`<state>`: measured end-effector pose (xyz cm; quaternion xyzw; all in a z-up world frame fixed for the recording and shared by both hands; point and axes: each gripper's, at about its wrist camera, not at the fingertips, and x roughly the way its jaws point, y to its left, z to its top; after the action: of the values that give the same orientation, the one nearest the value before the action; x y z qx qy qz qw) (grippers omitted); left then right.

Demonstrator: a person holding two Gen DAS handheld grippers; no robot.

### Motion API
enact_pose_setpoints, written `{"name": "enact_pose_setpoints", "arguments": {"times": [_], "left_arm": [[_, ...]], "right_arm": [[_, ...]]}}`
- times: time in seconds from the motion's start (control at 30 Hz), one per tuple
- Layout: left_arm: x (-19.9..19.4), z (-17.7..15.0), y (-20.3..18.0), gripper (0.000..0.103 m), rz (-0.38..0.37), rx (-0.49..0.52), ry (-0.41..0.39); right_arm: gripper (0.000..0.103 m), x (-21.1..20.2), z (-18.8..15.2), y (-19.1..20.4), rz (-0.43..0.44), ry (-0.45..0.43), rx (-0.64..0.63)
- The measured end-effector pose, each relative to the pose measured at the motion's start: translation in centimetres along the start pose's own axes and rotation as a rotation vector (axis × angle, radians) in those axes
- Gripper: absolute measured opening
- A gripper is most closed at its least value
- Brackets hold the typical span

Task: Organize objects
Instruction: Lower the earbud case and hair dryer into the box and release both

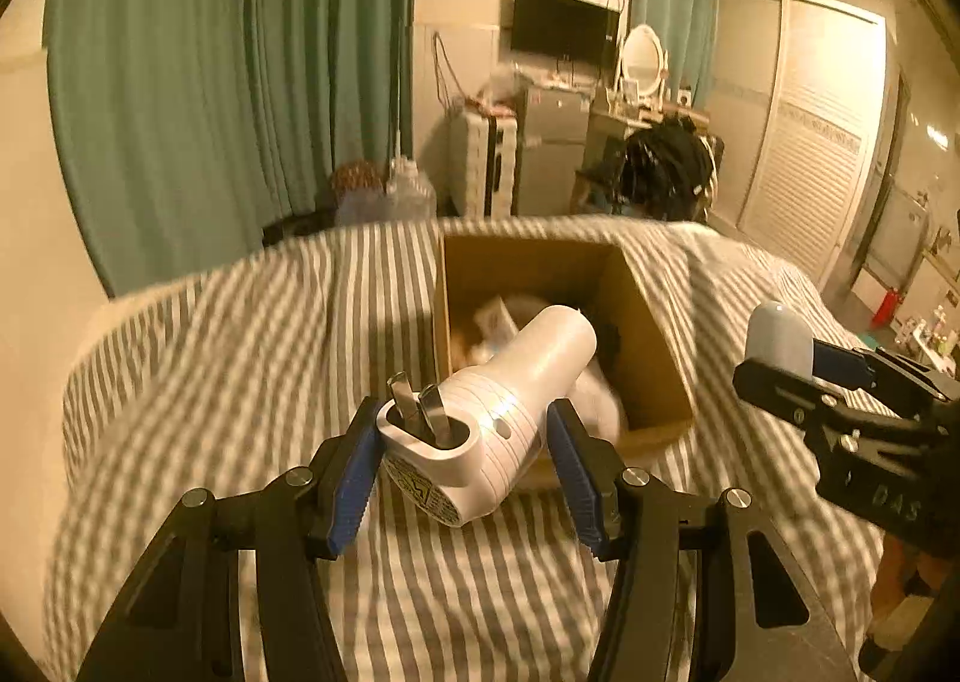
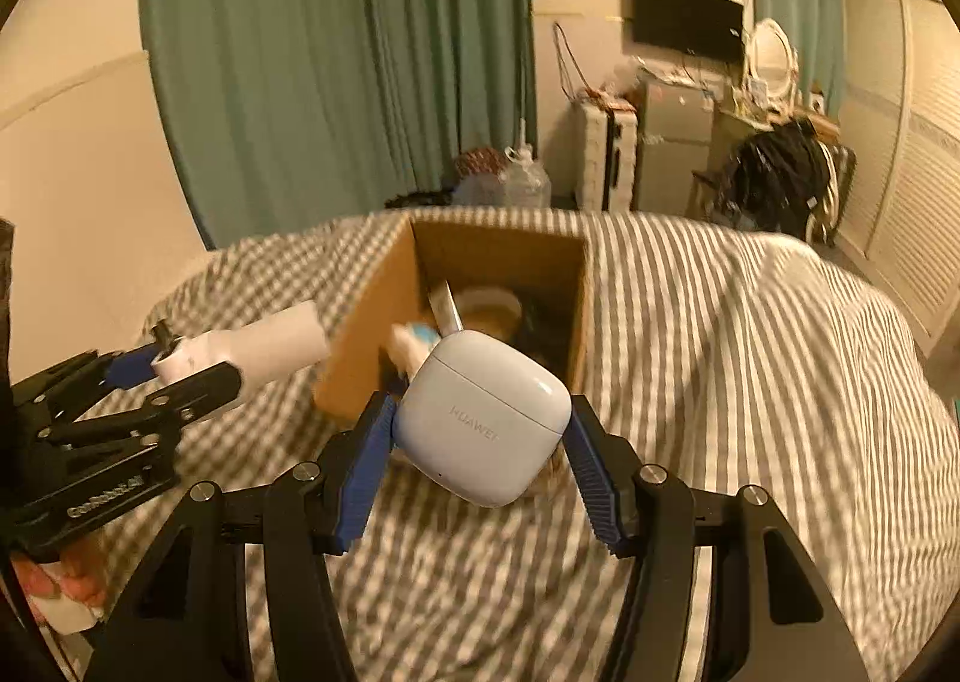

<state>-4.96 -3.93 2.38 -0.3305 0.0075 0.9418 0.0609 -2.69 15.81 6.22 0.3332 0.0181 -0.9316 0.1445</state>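
A white charger plug is held between the blue fingers of the left gripper, above the striped bed. Its two metal prongs are turned up and back toward the camera; its long axis runs away from the fingers, barrel end aimed far and slightly right, over the near rim of the cardboard box.

A pale earbuds case (brand lettering visible on its face) is clamped across its sides by the right gripper, lid end tilted up and away, toward the box.

The box stands open on the bed, directly beyond both sets of fingers; other items already lie inside, too blurred to name. Judged from both views, the charger's tip is nearer the opening, already overlapping the near wall. A forward and downward move is probably all either load requires.
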Motion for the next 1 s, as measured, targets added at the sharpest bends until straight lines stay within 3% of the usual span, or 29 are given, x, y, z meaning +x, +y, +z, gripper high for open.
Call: {"name": "enact_pose_setpoints", "arguments": {"times": [0.23,0.47,0.6,0.73,1.0], "left_arm": [[5.7,6.0,0.2,0.056,-0.021,-0.012,-0.021],[12.7,9.8,0.6,0.056,-0.027,-0.021,-0.028],[15.5,9.6,0.2,0.056,-0.017,0.022,-0.04],[17.9,8.1,-0.1,0.056,-0.035,0.064,-0.006],[18.9,7.6,-0.9,0.056,-0.015,0.13,-0.002]], "right_arm": [[0.057,3.0,5.6,0.2,0.005,-0.031,-0.043],[0.057,8.6,9.0,-1.4,0.019,-0.032,-0.022],[0.057,11.3,8.5,-2.1,0.028,-0.003,-0.02],[0.057,14.7,6.4,-2.3,0.037,0.087,-0.034],[0.057,16.5,3.9,-1.6,0.027,0.172,-0.077]]}}
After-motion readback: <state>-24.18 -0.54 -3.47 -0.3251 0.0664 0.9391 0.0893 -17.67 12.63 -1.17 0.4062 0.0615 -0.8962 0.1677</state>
